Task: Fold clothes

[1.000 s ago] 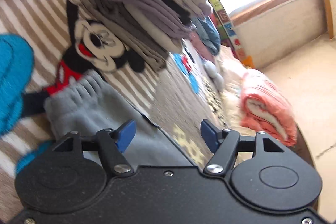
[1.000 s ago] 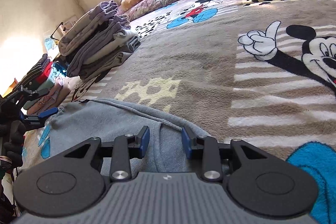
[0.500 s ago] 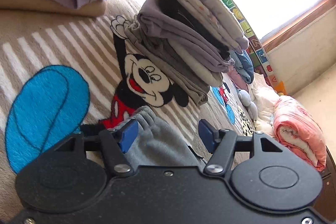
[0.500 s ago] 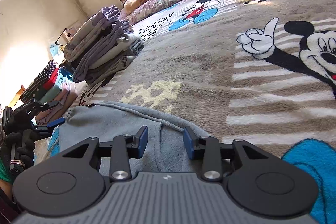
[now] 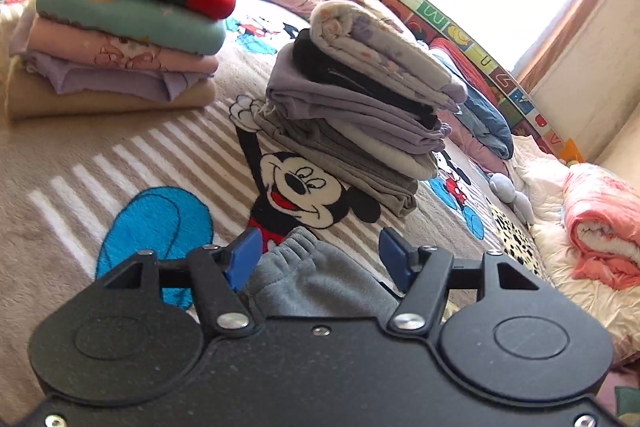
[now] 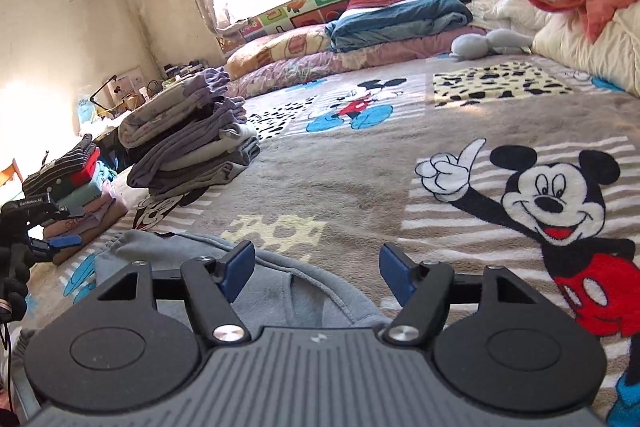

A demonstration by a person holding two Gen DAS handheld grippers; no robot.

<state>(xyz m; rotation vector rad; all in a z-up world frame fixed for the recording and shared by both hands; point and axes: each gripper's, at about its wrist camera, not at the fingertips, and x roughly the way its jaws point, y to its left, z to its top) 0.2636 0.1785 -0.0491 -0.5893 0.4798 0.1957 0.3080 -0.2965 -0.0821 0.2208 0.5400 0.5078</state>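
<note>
A grey sweat garment (image 5: pixel 316 279) lies flat on the Mickey Mouse blanket (image 5: pixel 120 155), its ribbed cuff under my left gripper (image 5: pixel 320 257). The left gripper is open and empty just above the cuff. In the right wrist view the same grey garment (image 6: pixel 288 291) spreads below my right gripper (image 6: pixel 318 269), which is open wide and holds nothing. The left gripper (image 6: pixel 60 227) shows at the far left of that view, in a gloved hand.
A stack of folded grey and purple clothes (image 5: pixel 360 107) stands behind the garment, and a taller colourful stack (image 5: pixel 120 15) is to its left. A rolled pink quilt (image 5: pixel 600 227), pillows and a blue folded blanket (image 6: pixel 400 15) line the bed's far side by the window.
My right gripper has opened wider and lifted, tilting up from the garment. My left gripper has drawn back and tilted up; the grey garment now shows only at its cuff.
</note>
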